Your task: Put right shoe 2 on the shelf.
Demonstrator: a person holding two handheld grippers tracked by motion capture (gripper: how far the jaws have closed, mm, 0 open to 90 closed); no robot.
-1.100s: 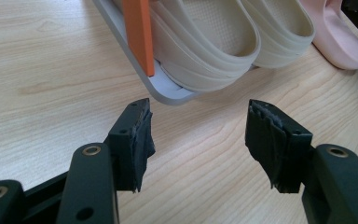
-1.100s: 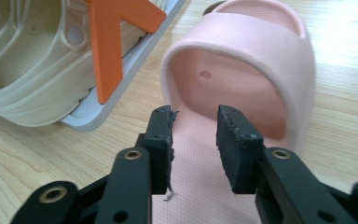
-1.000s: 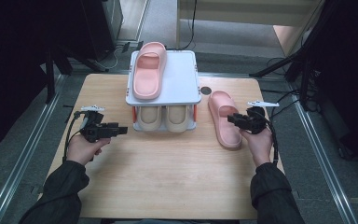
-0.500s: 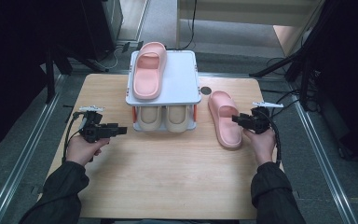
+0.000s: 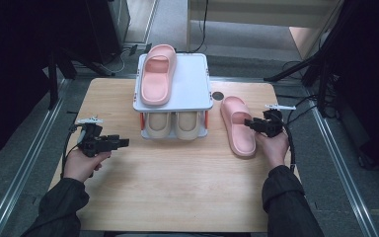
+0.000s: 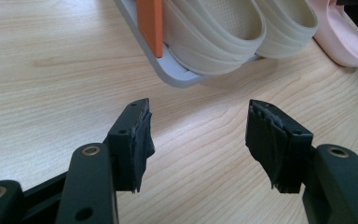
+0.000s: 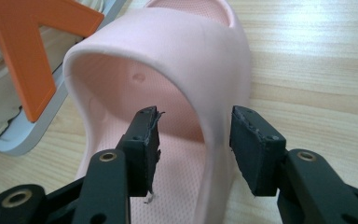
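Note:
A pink slipper (image 5: 241, 140) lies on the wooden table right of a small white shoe rack (image 5: 192, 84). My right gripper (image 5: 250, 123) is open at its strap. In the right gripper view the strap's side wall of this slipper (image 7: 168, 51) stands between the jaws of that gripper (image 7: 193, 140), one jaw inside the strap and one outside. The matching pink slipper (image 5: 157, 74) rests on the rack's top shelf, left half. A beige pair (image 5: 175, 124) sits on the lower shelf. My left gripper (image 5: 126, 142) hovers open and empty over the table left of the rack, its jaws (image 6: 198, 135) pointing at the beige pair (image 6: 214, 28).
Orange side supports (image 6: 150, 23) hold up the rack's shelves, one close to the right gripper (image 7: 23, 56). A small black round spot (image 5: 218, 96) lies on the table behind the slipper. Bare wood (image 5: 177, 182) spreads in front of the rack. Metal rails run along both table sides.
The right gripper has shifted only slightly at the slipper's strap. The left gripper and the slippers have stayed where they were.

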